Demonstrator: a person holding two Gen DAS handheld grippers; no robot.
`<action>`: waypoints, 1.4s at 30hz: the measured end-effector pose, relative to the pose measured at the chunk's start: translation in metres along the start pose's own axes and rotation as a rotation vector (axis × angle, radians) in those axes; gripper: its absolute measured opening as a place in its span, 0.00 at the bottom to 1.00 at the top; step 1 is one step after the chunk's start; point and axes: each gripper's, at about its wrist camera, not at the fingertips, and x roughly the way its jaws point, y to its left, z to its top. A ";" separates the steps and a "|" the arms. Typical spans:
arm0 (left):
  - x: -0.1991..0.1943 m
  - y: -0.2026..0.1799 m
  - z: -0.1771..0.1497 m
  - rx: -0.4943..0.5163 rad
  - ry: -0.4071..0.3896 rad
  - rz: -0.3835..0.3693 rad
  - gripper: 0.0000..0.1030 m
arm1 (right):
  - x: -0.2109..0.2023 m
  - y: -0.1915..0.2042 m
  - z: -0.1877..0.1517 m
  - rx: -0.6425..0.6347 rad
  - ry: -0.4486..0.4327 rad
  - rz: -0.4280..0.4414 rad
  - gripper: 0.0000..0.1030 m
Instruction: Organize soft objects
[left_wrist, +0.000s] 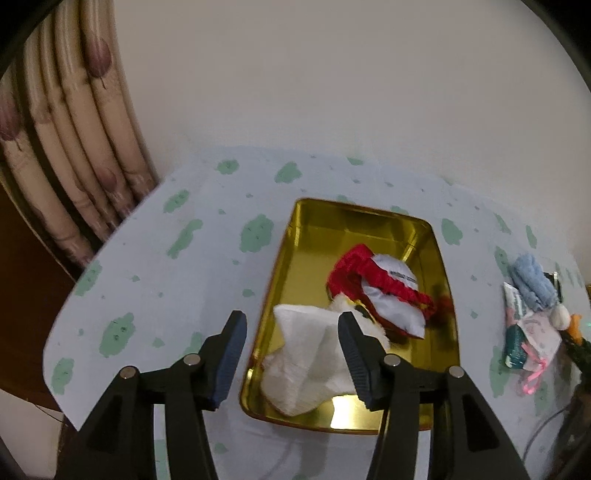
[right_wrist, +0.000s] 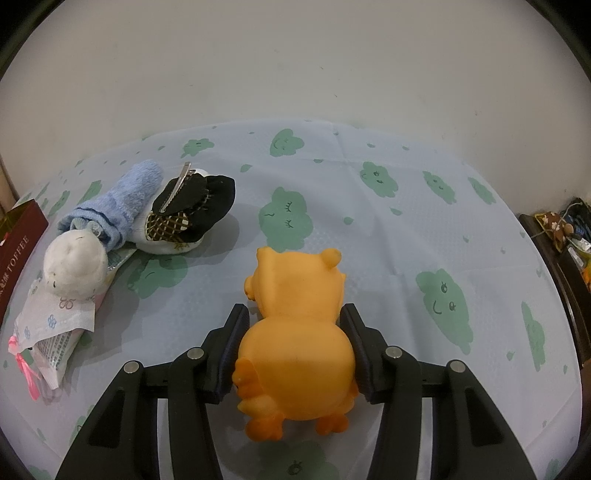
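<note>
Orange and squishy, the toy owl (right_wrist: 295, 332) sits squeezed between the two fingers of our right hand-held gripper (right_wrist: 293, 347), just above the counter (right_wrist: 406, 229). Our left hand-held gripper (left_wrist: 291, 354) hangs wide open over a white cloth (left_wrist: 310, 365) in the gold tray (left_wrist: 291, 258). A red and white pouch (left_wrist: 384, 295) lies there too.

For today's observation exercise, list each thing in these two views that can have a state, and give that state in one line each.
Left tool: open, empty, above the tray.
Right tool: shut on orange toy.
Orange toy: gripped at both sides, facing away.
Gold tray: open, partly filled.
White cloth: crumpled, in the tray.
Red and white pouch: lying in the tray.
Blue sock: lying outside the tray.
</note>
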 end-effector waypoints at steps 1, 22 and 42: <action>-0.001 -0.001 0.000 0.004 -0.011 0.016 0.51 | 0.000 -0.001 0.000 0.001 0.001 0.002 0.46; -0.006 0.039 -0.027 -0.106 -0.110 0.114 0.51 | -0.081 0.076 0.032 -0.121 -0.078 0.076 0.45; -0.004 0.084 -0.028 -0.308 -0.104 0.172 0.51 | -0.102 0.329 0.021 -0.473 -0.051 0.439 0.45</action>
